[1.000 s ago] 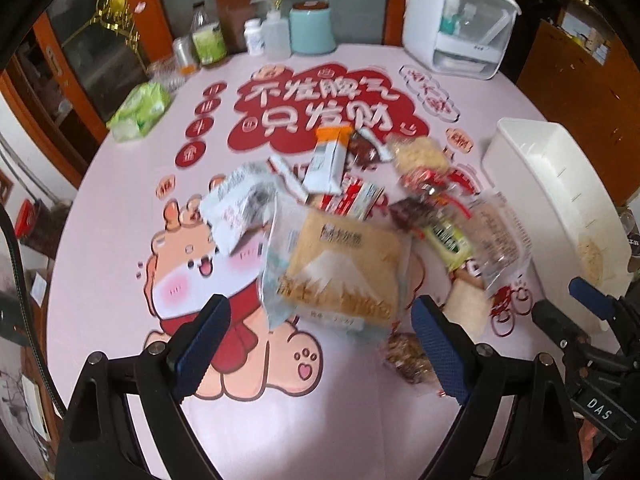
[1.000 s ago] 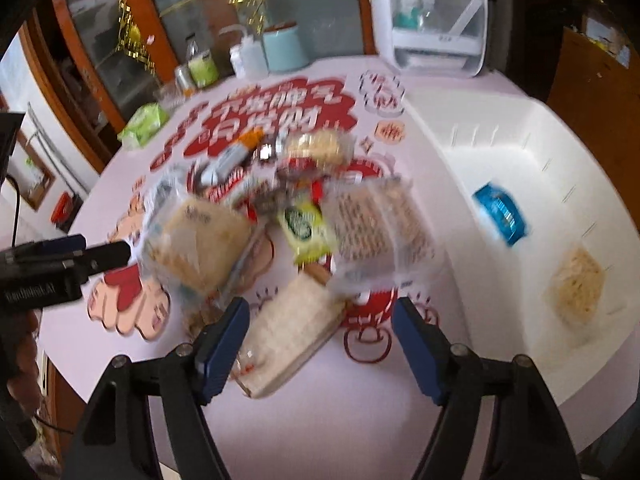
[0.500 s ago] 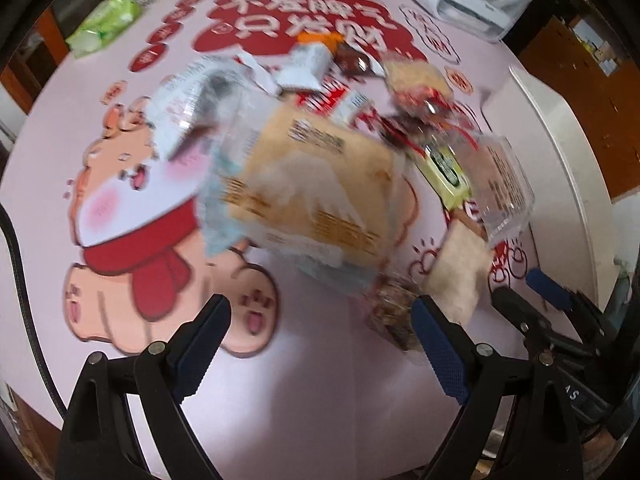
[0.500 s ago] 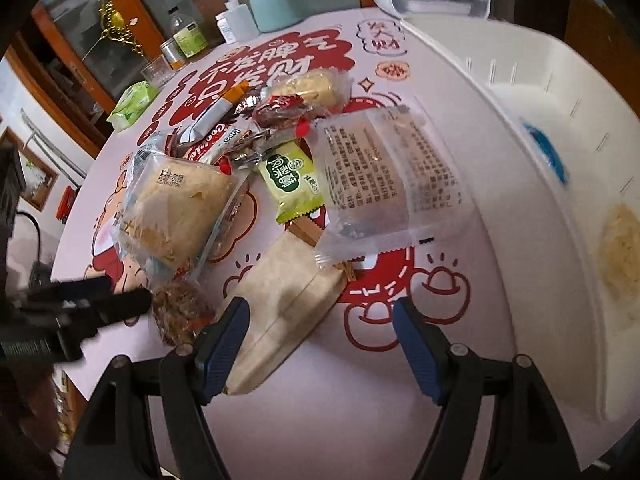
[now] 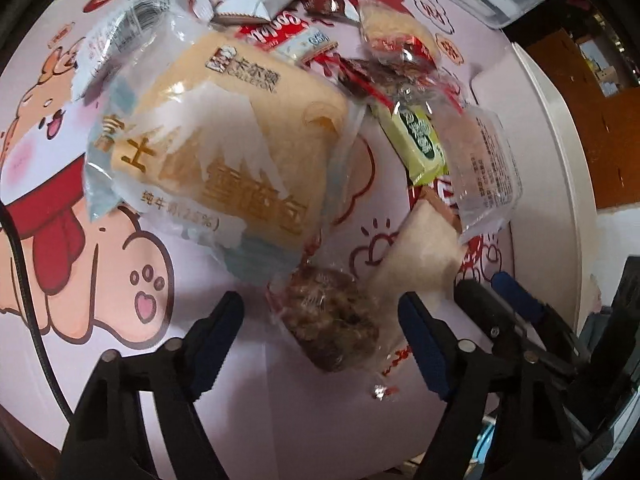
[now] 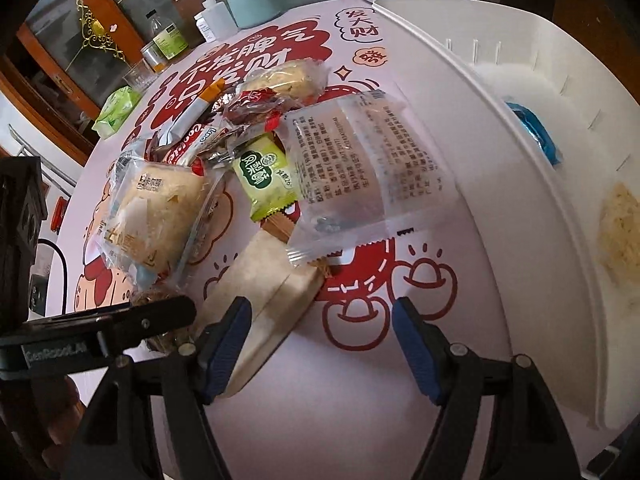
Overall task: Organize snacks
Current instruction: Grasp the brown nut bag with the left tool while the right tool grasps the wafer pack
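Since the earlier frame the left gripper (image 5: 320, 332) had dropped close over the pile, so the brown nut cake in clear crinkled wrap (image 5: 332, 320) now sat between its blue pads; jaws closing, pads not touching it yet. The large clear-bagged cream bread loaf (image 5: 224, 136) lay at 11 o'clock from that gripper, overlapping the cake's wrapper. The right gripper (image 6: 320, 344) hung about half open, holding nothing; its left pad was against the flat beige paper packet (image 6: 264, 292), which ran to 11 o'clock. The white plastic bin (image 6: 520, 200) stood at 2 o'clock, holding a blue wrapped snack (image 6: 536, 136) and a pale round cracker (image 6: 620, 236).
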The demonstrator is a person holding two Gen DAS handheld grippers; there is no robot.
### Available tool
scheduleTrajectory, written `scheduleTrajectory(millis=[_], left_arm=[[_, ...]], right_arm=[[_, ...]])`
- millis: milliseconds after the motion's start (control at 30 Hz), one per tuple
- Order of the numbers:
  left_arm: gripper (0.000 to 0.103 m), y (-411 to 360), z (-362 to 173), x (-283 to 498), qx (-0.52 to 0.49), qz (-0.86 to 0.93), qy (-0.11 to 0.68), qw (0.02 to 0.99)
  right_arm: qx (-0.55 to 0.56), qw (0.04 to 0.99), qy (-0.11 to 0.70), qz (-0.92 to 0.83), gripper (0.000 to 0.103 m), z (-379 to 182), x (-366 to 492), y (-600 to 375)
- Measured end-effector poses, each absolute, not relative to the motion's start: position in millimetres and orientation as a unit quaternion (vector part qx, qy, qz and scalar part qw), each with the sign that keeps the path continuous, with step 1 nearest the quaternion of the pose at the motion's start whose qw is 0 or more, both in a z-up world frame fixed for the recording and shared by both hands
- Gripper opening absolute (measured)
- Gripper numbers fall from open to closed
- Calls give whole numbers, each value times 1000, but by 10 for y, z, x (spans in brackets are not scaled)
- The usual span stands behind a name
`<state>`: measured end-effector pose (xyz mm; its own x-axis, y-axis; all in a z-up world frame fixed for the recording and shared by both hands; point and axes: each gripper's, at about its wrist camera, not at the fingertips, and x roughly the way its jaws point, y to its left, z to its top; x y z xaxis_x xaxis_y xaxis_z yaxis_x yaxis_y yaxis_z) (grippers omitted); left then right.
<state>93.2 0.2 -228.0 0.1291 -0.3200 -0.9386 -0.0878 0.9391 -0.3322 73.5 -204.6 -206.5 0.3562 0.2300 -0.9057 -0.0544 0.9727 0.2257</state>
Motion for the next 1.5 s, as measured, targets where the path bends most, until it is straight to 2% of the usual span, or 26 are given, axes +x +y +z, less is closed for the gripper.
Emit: scheduleTrajectory(millis=[33,133,167,367,767,1133,1267,1333,1400,1500], left_arm=[[72,-17,-2283,941,-156,-75,652,738],[50,-89,-2294,991,-142,-69,648,745],[48,-128,-2297,998,-137,-68,647,747],[47,-140,-2258,989,-137,-77,643,750],[47,338,-2111,791,-128,-61,627,766],[47,863,-2095,670,-148,-34,623,767],[47,973,-2069,667,-150,-32,622,768],[47,1000,-2059,666,-151,-33,622,768],[47,1004,-2052,660,-150,-35,622,767],[47,971,-2021,655,-143,-43,621,770]], right_arm=[[79,819,561,87,74,-2067,738,-2044],[78,819,561,87,74,-2064,735,-2039],[78,819,561,87,74,-2062,732,-2037],[87,812,570,90,74,-2070,745,-1991],[108,785,605,71,76,-2180,881,-1605],[-16,797,603,9,83,-2281,897,-1006],[-10,794,608,-3,88,-2301,930,-1007],[-11,797,604,-6,86,-2304,937,-1007],[-14,801,598,-1,72,-2274,908,-1006],[-11,799,602,6,67,-2267,895,-1030]])
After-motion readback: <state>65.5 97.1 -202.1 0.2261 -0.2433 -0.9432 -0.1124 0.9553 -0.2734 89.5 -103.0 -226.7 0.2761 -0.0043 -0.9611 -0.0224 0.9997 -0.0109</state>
